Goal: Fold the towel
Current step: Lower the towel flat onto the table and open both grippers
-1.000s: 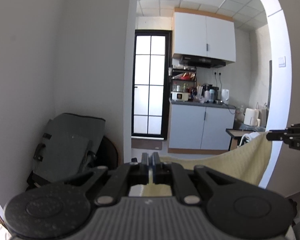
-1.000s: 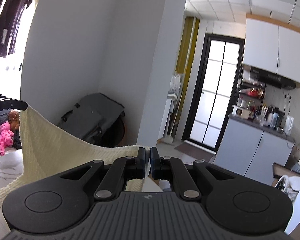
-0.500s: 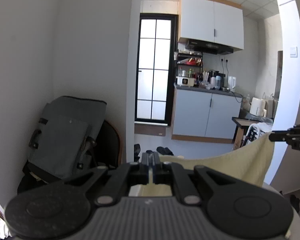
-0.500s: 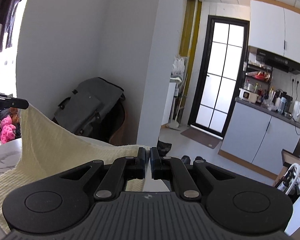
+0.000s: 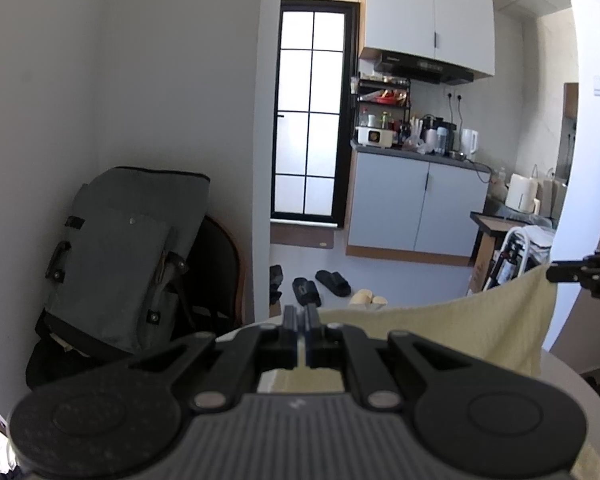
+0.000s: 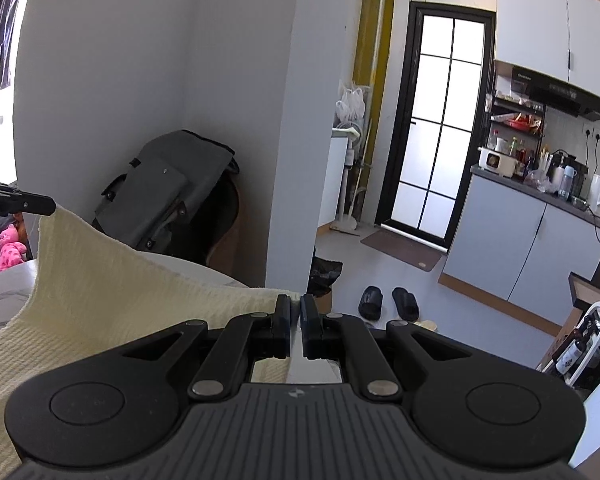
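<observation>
Both black two-finger grippers are pinching the same pale yellow waffle-weave towel (image 6: 112, 280): our left gripper (image 5: 301, 332) has its fingers pressed together on one corner, and our right gripper (image 6: 295, 320) is clamped on the neighbouring corner, with a sliver of cloth showing between its pads. We hold the towel up in the air by that top edge, which sags in a shallow curve between the two grippers, while the lower part trails down onto the round white marble-look table (image 6: 4, 292) beneath. We judge the task to be mid-way: the cloth is gripped and lifted, but no finished fold shows, and whether it already carries one fold we cannot tell, since only one face is visible. What remains, as we read it, is laying the cloth into a neat, flat stack on the table. The towel looks soft, ribbed and limp, free of knots. Beyond the table stand a grey folded bag (image 5: 120, 264) against the wall, black slippers (image 5: 332, 282) on the floor, and a kitchen counter (image 5: 416, 156) by a dark-framed glass door (image 5: 312, 120).
</observation>
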